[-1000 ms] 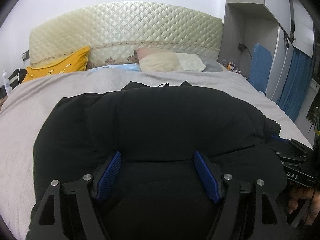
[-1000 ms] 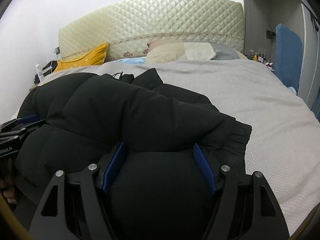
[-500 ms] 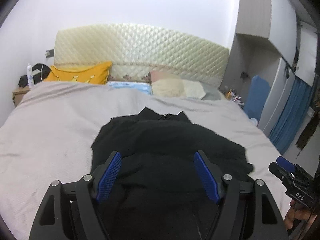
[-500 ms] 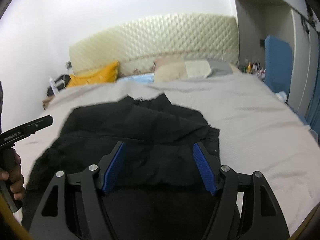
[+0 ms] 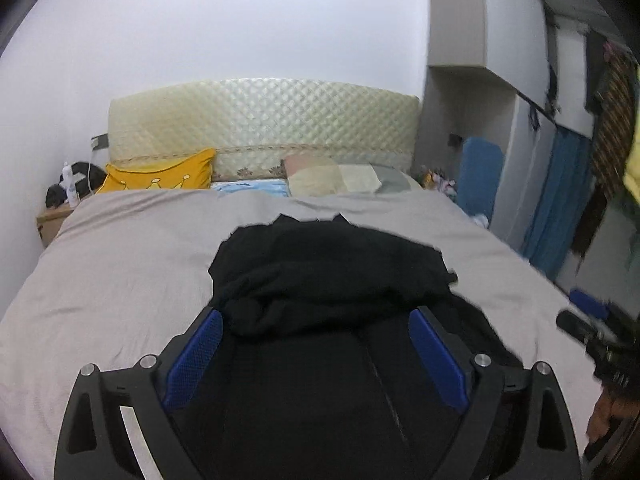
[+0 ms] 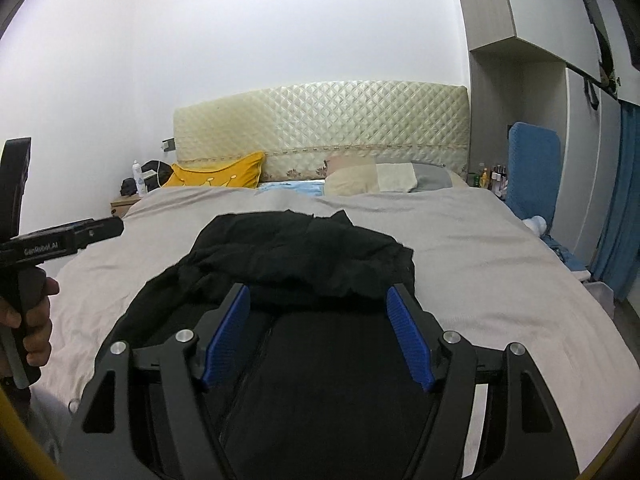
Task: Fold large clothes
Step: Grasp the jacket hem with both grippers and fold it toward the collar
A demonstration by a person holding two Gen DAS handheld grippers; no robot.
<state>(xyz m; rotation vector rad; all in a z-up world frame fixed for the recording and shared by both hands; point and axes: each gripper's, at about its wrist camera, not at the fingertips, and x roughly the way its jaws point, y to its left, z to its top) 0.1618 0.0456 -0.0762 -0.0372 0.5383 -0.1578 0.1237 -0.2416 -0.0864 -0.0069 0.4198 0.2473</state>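
A black padded jacket [image 5: 328, 272] lies folded on the grey bed cover [image 5: 120, 264], its top layer doubled toward the near edge. It also shows in the right wrist view [image 6: 296, 256]. My left gripper [image 5: 316, 344] is open and empty, raised above the jacket's near part. My right gripper [image 6: 318, 328] is open and empty, also raised above the jacket's near part. The right gripper shows at the right edge of the left wrist view [image 5: 592, 332]; the left gripper shows at the left edge of the right wrist view [image 6: 64, 236].
A quilted cream headboard [image 5: 264, 120] stands at the far end. A yellow pillow [image 5: 160, 176] and a beige pillow [image 5: 336, 176] lie below it. A bedside table [image 5: 52, 220] is far left. A blue board [image 5: 480, 172] and wardrobe stand on the right.
Both grippers have lifted up and back from the jacket, staying open. The jacket now looks smaller and farther, lying folded on the bed.
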